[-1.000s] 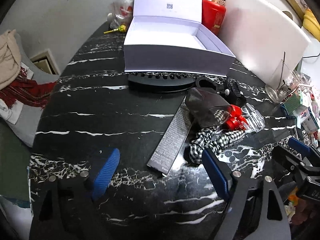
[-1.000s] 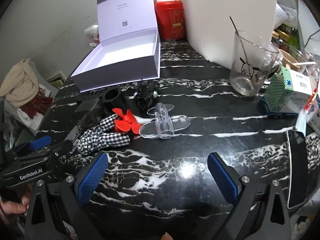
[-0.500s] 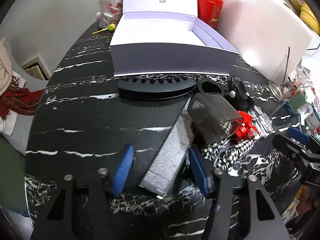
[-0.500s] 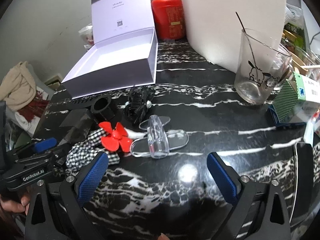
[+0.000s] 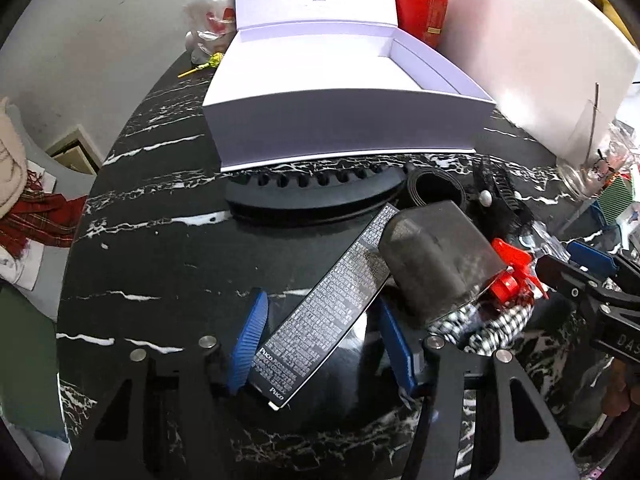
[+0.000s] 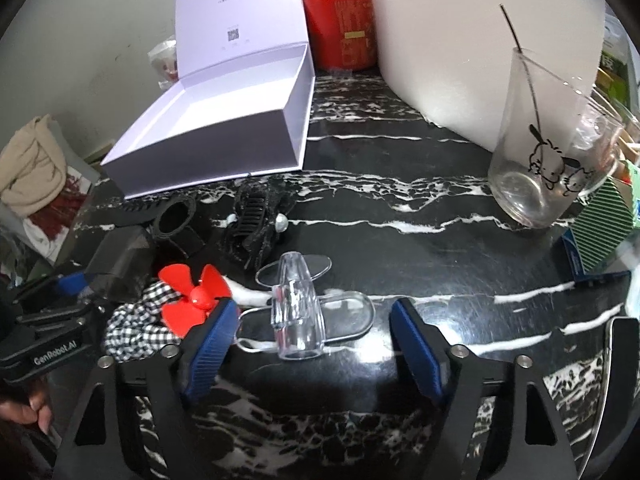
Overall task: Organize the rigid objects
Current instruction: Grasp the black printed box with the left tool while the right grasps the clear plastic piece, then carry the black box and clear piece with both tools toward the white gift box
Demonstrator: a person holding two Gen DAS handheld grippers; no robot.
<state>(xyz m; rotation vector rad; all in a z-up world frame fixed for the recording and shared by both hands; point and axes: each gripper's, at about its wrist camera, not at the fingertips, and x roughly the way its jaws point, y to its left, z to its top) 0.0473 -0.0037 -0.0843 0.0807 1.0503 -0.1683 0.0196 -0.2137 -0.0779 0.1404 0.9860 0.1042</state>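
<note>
Two grippers point steeply down at the black marble table (image 6: 400,208): the left gripper (image 5: 320,344) has its jaws around the near end of a long black printed carton (image 5: 320,316), whether pressing I cannot tell, while the right gripper (image 6: 316,344) is closing around a clear plastic clip (image 6: 298,312), pads not yet touching. Farther back, the open lavender box (image 5: 344,120) shows nothing inside.

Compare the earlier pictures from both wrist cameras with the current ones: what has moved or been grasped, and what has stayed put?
The left gripper has come forward and narrowed around the long black printed box. The right gripper has advanced to the clear plastic clip; its jaws are closing, pads not yet pressing. The open white box, the glass and the other clutter are unmoved.
</note>
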